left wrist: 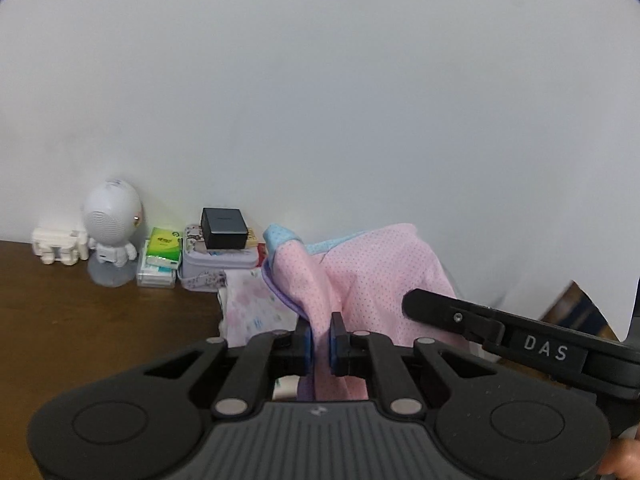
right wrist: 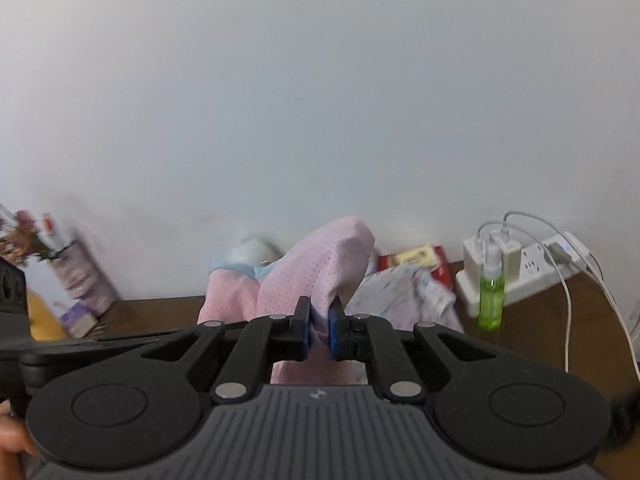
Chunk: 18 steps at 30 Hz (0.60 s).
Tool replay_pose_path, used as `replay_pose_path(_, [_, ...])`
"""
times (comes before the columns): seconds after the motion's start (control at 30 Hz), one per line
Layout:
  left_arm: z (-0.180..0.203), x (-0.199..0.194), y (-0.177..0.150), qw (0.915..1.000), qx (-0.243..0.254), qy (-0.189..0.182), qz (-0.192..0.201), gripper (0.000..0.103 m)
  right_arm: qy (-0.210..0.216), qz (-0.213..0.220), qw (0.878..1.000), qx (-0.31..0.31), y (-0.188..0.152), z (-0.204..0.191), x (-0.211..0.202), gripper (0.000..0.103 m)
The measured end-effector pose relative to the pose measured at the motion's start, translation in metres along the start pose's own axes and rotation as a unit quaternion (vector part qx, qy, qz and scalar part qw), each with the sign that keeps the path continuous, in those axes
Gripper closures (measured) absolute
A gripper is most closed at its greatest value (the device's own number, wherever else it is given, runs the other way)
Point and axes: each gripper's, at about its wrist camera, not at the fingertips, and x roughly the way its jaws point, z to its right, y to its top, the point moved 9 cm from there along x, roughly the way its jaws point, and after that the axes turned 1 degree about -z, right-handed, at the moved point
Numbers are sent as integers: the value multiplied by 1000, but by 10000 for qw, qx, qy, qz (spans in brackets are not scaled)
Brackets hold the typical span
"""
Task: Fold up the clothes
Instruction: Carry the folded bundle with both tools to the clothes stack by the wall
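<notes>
The left claw (left wrist: 320,338) is nearly closed and pinches a fold of the pink dotted garment (left wrist: 360,276) between its blue pads. The right claw (right wrist: 319,332) pinches the same garment (right wrist: 320,268) in the same way. The cloth rises just beyond both claws, lifted above the brown counter (left wrist: 80,320). A floral cloth (left wrist: 248,308) lies just left of the left claw.
</notes>
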Motion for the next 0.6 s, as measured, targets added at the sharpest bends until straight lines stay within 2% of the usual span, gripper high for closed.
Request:
replay_pose_path(0.13, [-16, 34, 2, 9999, -79, -67, -134, 96, -76, -352, 9991, 208, 8, 38, 68, 94])
replay_pose_path(0.27, [-31, 68, 4, 9994, -158, -134, -268, 96, -171, -591, 9975, 346, -9, 72, 112, 94])
replay_pose_path(0.47, [-55, 119, 7, 9982, -276, -234, -469, 96, 11, -425, 9984, 386, -14, 93, 125, 94])
replay_pose_path(0.53, [-54, 123, 8, 9983, -247, -218, -482, 95, 53, -348, 9986, 407, -9, 94, 125, 94])
replay_pose_path(0.6, [-56, 127, 4, 9975, -333, -176, -596, 92, 8, -447, 9978, 480, -12, 98, 130, 94])
